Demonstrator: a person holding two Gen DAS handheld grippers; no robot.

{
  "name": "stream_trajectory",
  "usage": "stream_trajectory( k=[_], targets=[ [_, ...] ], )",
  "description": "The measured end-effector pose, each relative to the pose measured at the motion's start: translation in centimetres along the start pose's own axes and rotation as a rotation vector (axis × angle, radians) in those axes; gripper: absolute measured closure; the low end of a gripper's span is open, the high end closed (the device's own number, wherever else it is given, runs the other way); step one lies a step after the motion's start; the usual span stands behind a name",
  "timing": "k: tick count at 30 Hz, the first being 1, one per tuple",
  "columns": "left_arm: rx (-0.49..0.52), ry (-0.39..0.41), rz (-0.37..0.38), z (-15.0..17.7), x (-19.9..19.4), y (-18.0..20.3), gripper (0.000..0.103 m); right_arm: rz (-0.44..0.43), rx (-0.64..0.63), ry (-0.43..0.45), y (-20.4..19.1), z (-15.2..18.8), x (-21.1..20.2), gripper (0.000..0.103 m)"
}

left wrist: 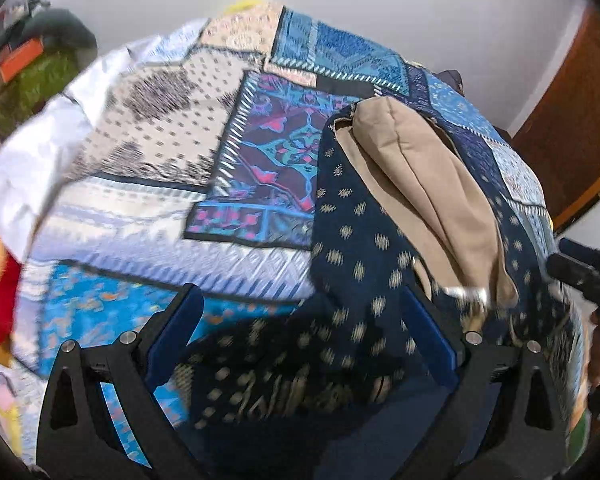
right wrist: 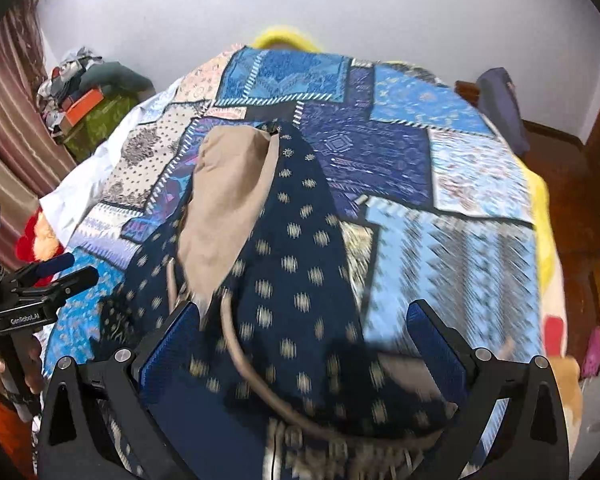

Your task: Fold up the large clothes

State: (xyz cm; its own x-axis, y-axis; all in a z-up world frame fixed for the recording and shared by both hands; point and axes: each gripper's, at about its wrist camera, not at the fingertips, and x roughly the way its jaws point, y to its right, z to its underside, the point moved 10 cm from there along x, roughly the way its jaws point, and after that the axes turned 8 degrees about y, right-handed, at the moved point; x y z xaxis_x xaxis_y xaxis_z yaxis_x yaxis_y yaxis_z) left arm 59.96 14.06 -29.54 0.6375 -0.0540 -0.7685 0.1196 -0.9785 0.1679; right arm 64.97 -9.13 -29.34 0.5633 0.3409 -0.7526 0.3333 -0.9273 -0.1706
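Note:
A navy garment with small beige motifs (left wrist: 356, 240) and a tan lining (left wrist: 420, 184) lies on a patchwork bedspread (left wrist: 172, 128). It also shows in the right wrist view (right wrist: 296, 248), lining (right wrist: 228, 196) turned up. My left gripper (left wrist: 300, 300) is open, fingers spread either side of the navy cloth's near edge, which bunches between them. My right gripper (right wrist: 304, 316) is open too, fingers wide apart over the garment's near end, a tan cord (right wrist: 236, 344) running between them. The left gripper shows in the right view at the left edge (right wrist: 40, 284). Both views are motion-blurred.
The bed fills most of both views. A pile of clothes and an orange box on a green-covered stand (right wrist: 88, 112) sits at the far left. A red and orange soft item (right wrist: 40, 236) lies at the bed's left edge. A wooden door (left wrist: 572, 120) is at right.

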Motion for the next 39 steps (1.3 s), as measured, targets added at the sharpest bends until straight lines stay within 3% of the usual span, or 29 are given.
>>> stream_trajectory(
  k=[8, 9, 10, 11, 12, 14, 15, 17, 19, 20, 23, 29, 34, 39],
  targets=[
    [-0.148, -0.064, 0.106, -0.6, 6.6, 1.7, 0.004, -0.058, 0.162, -0.073, 0.0, -2.5, 8.2, 0.003],
    [-0.149, -0.059, 0.11, -0.8, 7.0, 2.0, 0.004, -0.045, 0.156, -0.058, -0.2, -2.8, 8.5, 0.005],
    [-0.141, -0.049, 0.103, -1.0, 7.3, 2.4, 0.005, -0.034, 0.134, -0.04, -0.4, -3.1, 8.8, 0.014],
    [-0.127, -0.041, 0.103, -1.1, 7.5, 2.8, 0.011, -0.035, 0.1, -0.031, -1.0, -3.3, 9.0, 0.025],
    [-0.099, -0.036, 0.11, -1.2, 7.7, 3.7, 0.016, -0.03, 0.077, -0.024, -1.4, -3.4, 9.1, 0.029],
    [-0.071, -0.017, 0.115, -1.4, 7.6, 4.8, 0.036, -0.031, 0.028, -0.007, -2.2, -3.3, 9.1, 0.055],
    [-0.05, -0.007, 0.114, -1.4, 7.3, 5.5, 0.043, -0.032, 0.004, -0.001, -2.6, -3.2, 9.0, 0.062],
    [-0.001, 0.009, 0.106, -1.5, 6.6, 6.4, 0.073, -0.065, -0.014, 0.009, -3.2, -2.9, 8.4, 0.084],
    [0.058, 0.023, 0.071, -1.5, 5.6, 6.7, 0.083, -0.094, -0.007, 0.008, -3.7, -2.6, 7.7, 0.089],
    [0.069, 0.025, 0.066, -1.4, 5.0, 6.7, 0.09, -0.104, -0.01, 0.008, -4.0, -2.4, 7.2, 0.09],
    [0.083, 0.049, 0.083, -1.4, 2.1, 6.6, 0.09, -0.119, -0.037, 0.034, -4.8, -2.0, 4.7, 0.091],
    [0.216, 0.132, 0.096, 0.0, -5.9, 8.3, 0.09, -0.184, -0.065, 0.091, -7.0, -0.3, -2.4, 0.091],
    [0.306, 0.143, 0.099, 4.2, -11.5, 9.4, 0.09, -0.211, -0.114, 0.115, -8.9, 3.1, -8.1, 0.091],
    [0.316, 0.087, 0.119, 9.8, -13.1, 9.4, 0.09, -0.206, -0.113, 0.068, -9.4, 8.5, -11.0, 0.091]
  ],
)
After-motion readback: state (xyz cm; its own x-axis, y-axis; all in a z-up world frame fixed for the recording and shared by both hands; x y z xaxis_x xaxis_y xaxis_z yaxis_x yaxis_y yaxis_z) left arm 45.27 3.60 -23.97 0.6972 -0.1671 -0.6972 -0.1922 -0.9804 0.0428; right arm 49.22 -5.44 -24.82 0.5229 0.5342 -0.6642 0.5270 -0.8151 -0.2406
